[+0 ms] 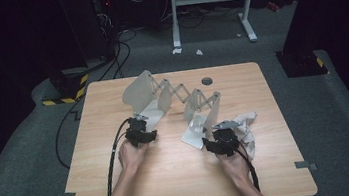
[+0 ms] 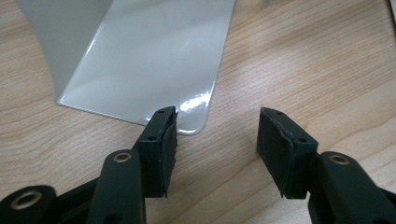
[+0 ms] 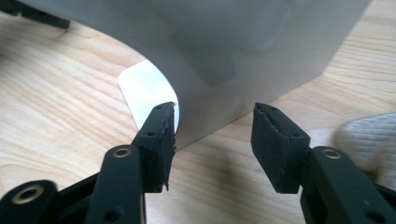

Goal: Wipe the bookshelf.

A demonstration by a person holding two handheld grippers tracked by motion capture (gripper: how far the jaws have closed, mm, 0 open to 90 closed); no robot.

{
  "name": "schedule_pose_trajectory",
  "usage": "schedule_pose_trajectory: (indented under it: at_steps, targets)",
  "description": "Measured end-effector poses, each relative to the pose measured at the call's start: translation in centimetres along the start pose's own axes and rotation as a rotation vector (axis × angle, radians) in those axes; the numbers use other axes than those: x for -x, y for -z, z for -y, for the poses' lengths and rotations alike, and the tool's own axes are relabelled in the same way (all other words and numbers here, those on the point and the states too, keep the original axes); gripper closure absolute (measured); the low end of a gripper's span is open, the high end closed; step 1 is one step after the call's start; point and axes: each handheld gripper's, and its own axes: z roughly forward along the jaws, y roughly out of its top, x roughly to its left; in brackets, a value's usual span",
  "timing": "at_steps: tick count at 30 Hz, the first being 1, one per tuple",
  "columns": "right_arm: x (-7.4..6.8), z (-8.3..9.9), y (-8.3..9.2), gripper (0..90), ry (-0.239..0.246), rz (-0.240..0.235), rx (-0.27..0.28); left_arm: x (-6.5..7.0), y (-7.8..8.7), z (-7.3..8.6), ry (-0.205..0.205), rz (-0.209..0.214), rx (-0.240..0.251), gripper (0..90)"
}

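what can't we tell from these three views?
- High view: whether either gripper touches the grey folding rack is too small to tell; left gripper and right gripper cover their own tips.
- Right gripper view: the rack's upright panel hides what lies behind; the cloth is cut off by the right edge.
- Left gripper view: the rack's base plate runs off the top edge.

Bookends (image 1: 143,94): two pairs, joined by one scissor link (image 1: 180,91)
Cloth (image 1: 244,124): one, at the table's right edge
Grippers: two, left gripper (image 1: 141,126), right gripper (image 1: 216,135)
Table (image 1: 119,160): one
Hole cap (image 1: 206,80): one, near far edge
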Motion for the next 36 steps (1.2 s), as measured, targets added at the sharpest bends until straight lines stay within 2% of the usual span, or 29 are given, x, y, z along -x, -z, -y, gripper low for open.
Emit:
schedule_pose_trajectory:
  at_steps: [2, 6, 8, 12, 13, 14, 17, 21, 23, 27, 29, 30, 33, 36]
  targets:
    - [0.5, 0.1, 0.0, 51.8, -0.014, 0.007, -0.001, 0.0, 0.0, 0.0, 0.003, 0.003, -0.004, 47.7]
    - [1.5, 0.3, 0.1, 54.7, -0.021, 0.025, -0.007, -0.3, 0.1, 0.0, 0.047, 0.03, 0.003, 47.0]
    - [1.9, 0.4, 0.0, 56.7, -0.03, 0.028, -0.017, -0.5, 0.2, -0.1, 0.055, 0.033, -0.011, 46.8]
    - [2.0, 0.5, 0.0, 61.6, -0.036, 0.026, -0.02, -0.8, 0.3, -0.1, 0.056, 0.018, -0.022, 45.6]
    - [2.1, 0.5, -0.1, 62.4, -0.034, 0.023, -0.021, -1.3, 0.4, -0.1, 0.072, 0.017, -0.021, 45.2]
    - [2.1, 0.5, -0.1, 62.4, -0.034, 0.023, -0.021, -1.3, 0.4, -0.1, 0.072, 0.017, -0.021, 45.0]
    - [2.0, 0.4, -0.2, 65.6, -0.019, 0.028, -0.027, -2.2, 1.2, -0.1, 0.093, 0.005, 0.005, 44.0]
    - [2.2, 0.4, -0.6, 67.4, -0.023, 0.024, -0.034, -2.9, 1.7, -0.3, 0.109, -0.01, 0.011, 43.7]
    - [2.2, 0.4, -0.8, 69.1, -0.014, 0.027, -0.04, -3.8, 2.5, -0.6, 0.128, -0.023, 0.034, 43.9]
    - [2.3, 0.1, -1.2, 71.8, -0.001, 0.021, -0.051, -4.8, 3.1, -1.0, 0.127, -0.052, 0.009, 41.3]
    - [2.3, 0.0, -1.5, 73.2, 0.0, 0.013, -0.056, -5.3, 3.2, -1.2, 0.135, -0.068, 0.008, 40.3]
    - [2.3, 0.0, -1.5, 73.2, 0.0, 0.013, -0.056, -5.3, 3.2, -1.2, 0.135, -0.068, 0.008, 40.2]
    - [2.3, 0.0, -1.7, 77.2, 0.02, 0.024, -0.062, -6.1, 2.7, -1.0, 0.174, -0.061, 0.012, 39.8]
    - [2.5, -0.1, -1.7, 79.0, 0.019, 0.021, -0.065, -6.4, 2.3, -0.9, 0.186, -0.055, 0.027, 40.0]
